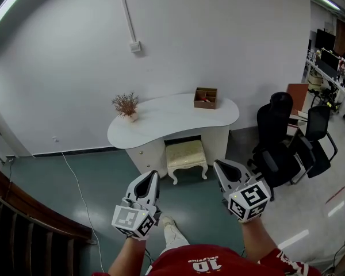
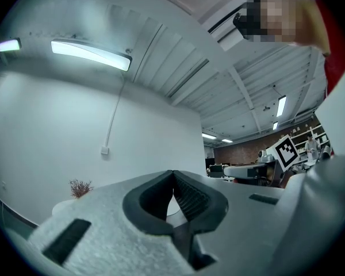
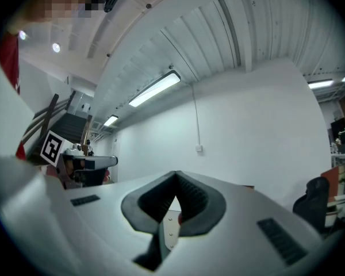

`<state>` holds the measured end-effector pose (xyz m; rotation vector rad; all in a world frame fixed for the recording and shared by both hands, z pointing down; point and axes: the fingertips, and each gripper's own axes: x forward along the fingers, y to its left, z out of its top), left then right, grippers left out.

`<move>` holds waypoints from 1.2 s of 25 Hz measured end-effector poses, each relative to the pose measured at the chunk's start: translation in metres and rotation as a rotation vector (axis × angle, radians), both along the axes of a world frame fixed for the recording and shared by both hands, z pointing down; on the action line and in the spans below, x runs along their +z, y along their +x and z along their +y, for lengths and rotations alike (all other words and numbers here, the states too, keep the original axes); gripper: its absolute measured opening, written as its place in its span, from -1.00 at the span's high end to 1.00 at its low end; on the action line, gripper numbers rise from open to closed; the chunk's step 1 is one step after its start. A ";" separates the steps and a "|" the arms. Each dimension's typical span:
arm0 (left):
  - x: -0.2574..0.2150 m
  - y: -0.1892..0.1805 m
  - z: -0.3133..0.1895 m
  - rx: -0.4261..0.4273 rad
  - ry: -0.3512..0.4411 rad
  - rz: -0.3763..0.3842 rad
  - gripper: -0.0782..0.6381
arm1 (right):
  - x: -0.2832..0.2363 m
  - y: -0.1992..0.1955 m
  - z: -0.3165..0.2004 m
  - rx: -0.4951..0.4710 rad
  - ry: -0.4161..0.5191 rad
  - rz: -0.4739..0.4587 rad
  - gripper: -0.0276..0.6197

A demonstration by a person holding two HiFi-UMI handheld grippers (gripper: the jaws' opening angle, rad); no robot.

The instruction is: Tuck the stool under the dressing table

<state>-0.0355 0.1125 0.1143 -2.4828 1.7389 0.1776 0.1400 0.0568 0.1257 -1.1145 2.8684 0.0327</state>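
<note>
The stool [image 1: 186, 156] stands on the floor, half under the front edge of the white surface [image 1: 167, 121] (a plant [image 1: 126, 104] and a box [image 1: 205, 98] sit on top). The left gripper [image 1: 153, 177] and right gripper [image 1: 219, 167] are fully closed and empty, held apart from the stool.

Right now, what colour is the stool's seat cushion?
Cream, on the small white-legged stool; clearest in the head view.

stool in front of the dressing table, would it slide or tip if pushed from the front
The stool looks low and wide on short curved legs, so it would probably slide rather than tip, especially if pushed low. The floor looks smooth, which should help it glide. Its cushioned top may give slightly under a push.
</note>
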 end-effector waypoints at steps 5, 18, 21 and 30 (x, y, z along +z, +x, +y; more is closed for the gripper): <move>0.005 0.005 -0.005 0.033 -0.008 0.011 0.78 | 0.001 0.004 -0.004 0.030 -0.010 -0.002 0.91; 0.003 -0.006 0.007 0.020 -0.001 0.024 0.78 | -0.001 -0.011 0.000 0.033 0.021 0.039 0.91; 0.006 -0.011 0.009 0.007 -0.007 0.037 0.78 | -0.001 -0.013 0.001 0.036 0.032 0.049 0.91; 0.012 -0.012 0.006 0.017 -0.010 0.058 0.78 | 0.001 -0.011 0.000 0.043 0.017 0.044 0.91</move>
